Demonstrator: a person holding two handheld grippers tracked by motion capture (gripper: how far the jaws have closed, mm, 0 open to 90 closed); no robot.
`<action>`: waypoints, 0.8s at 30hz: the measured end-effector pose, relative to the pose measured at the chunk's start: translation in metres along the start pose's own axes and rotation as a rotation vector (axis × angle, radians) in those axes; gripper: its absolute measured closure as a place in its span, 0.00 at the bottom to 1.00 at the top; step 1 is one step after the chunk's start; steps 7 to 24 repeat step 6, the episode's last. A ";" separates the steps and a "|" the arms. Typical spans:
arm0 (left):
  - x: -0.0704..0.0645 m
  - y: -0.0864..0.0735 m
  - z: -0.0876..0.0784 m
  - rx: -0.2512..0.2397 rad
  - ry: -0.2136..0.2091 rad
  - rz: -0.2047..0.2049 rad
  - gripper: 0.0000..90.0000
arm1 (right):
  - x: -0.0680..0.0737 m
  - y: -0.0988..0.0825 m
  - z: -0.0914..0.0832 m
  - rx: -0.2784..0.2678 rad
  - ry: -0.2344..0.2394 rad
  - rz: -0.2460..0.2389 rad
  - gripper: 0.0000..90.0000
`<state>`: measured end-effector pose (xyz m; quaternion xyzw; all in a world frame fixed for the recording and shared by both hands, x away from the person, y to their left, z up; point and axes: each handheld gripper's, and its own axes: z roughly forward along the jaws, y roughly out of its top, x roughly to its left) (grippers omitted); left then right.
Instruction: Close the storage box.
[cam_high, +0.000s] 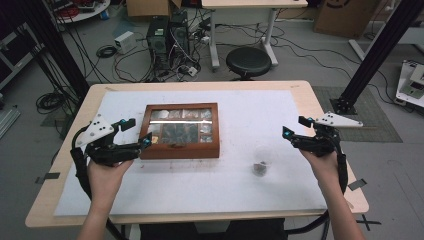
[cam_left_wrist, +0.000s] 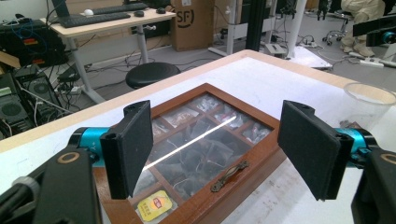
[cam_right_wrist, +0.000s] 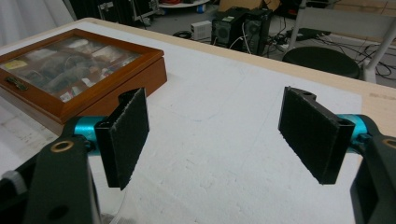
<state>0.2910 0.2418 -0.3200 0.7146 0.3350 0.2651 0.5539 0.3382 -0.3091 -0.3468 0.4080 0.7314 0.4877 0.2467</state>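
A shut wooden box (cam_high: 181, 130) with a glass lid and a small brass handle (cam_left_wrist: 229, 175) lies mid-table, its compartments holding tea bags. My left gripper (cam_high: 134, 132) hovers open just off the box's left front corner; in the left gripper view the gripper (cam_left_wrist: 219, 151) frames the lid between its pads. My right gripper (cam_high: 296, 126) is open above the white sheet at the right, well apart from the box (cam_right_wrist: 79, 70), with nothing between its pads (cam_right_wrist: 308, 133). A clear plastic cup (cam_high: 261, 161) with something dark at its bottom stands in front of the box's right corner.
A white sheet (cam_high: 240, 185) covers most of the wooden table (cam_high: 305, 92). Beyond the far edge stand a black stool (cam_high: 248, 61), computer towers (cam_high: 167, 37) and loose cables on the floor. Black frame posts (cam_high: 381, 47) rise at both sides.
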 end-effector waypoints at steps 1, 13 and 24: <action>0.000 0.000 0.000 0.001 -0.001 0.000 0.30 | 0.000 0.000 0.000 0.000 0.000 -0.001 0.28; 0.001 0.000 -0.002 -0.005 0.005 -0.001 0.30 | 0.000 0.001 0.000 -0.003 0.000 0.000 0.28; 0.001 0.000 -0.002 -0.005 0.005 -0.001 0.30 | 0.000 0.001 0.000 -0.003 0.000 0.000 0.28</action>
